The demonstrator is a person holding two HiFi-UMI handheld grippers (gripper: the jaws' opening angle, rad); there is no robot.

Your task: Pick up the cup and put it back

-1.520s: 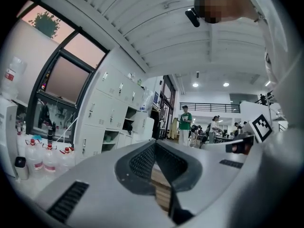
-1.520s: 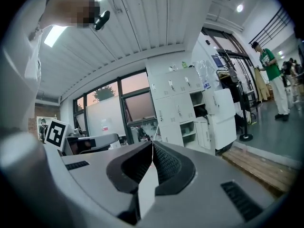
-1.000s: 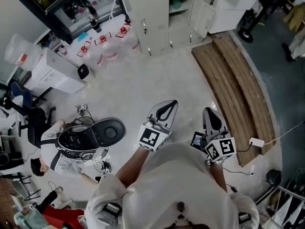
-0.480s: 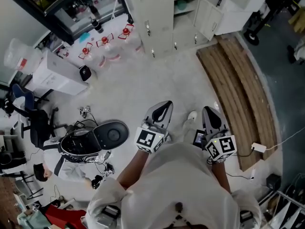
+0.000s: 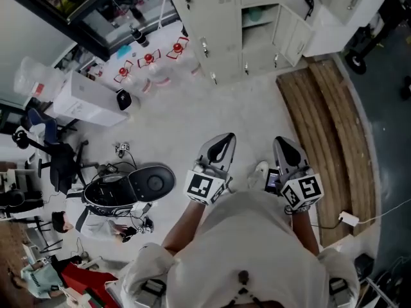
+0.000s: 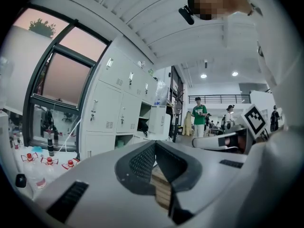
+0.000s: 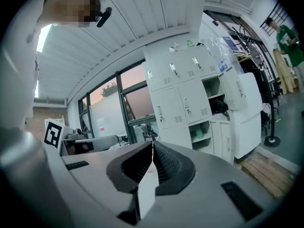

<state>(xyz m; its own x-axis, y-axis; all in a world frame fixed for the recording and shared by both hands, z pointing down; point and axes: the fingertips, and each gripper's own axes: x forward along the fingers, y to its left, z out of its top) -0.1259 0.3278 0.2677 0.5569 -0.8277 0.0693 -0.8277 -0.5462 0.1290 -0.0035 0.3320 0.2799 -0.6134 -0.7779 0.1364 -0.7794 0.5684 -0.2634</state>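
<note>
A pale green cup (image 7: 198, 133) stands in an open compartment of the grey lockers (image 5: 225, 18); it also shows as the cup (image 6: 118, 145) low in the left gripper view and as a green patch, the cup (image 5: 255, 16), from the head view. My left gripper (image 5: 225, 137) and right gripper (image 5: 283, 140) are held side by side in front of the body, over the floor, well short of the lockers. Both point at the lockers. The left gripper (image 6: 154, 144) has its jaws together with nothing held. The right gripper (image 7: 152, 143) is likewise shut and empty.
A wooden pallet (image 5: 327, 120) lies on the floor to the right. Several water bottles (image 5: 149, 61) with red caps stand left of the lockers, beside a white box (image 5: 83, 101). A black round device (image 5: 131, 183) and cables lie at the left. People (image 6: 199, 119) stand far off.
Both grippers have been carried forward toward the lockers, which now sit closer and lower in the head view. Their jaws stayed shut. A shoe has come into view between the grippers.
</note>
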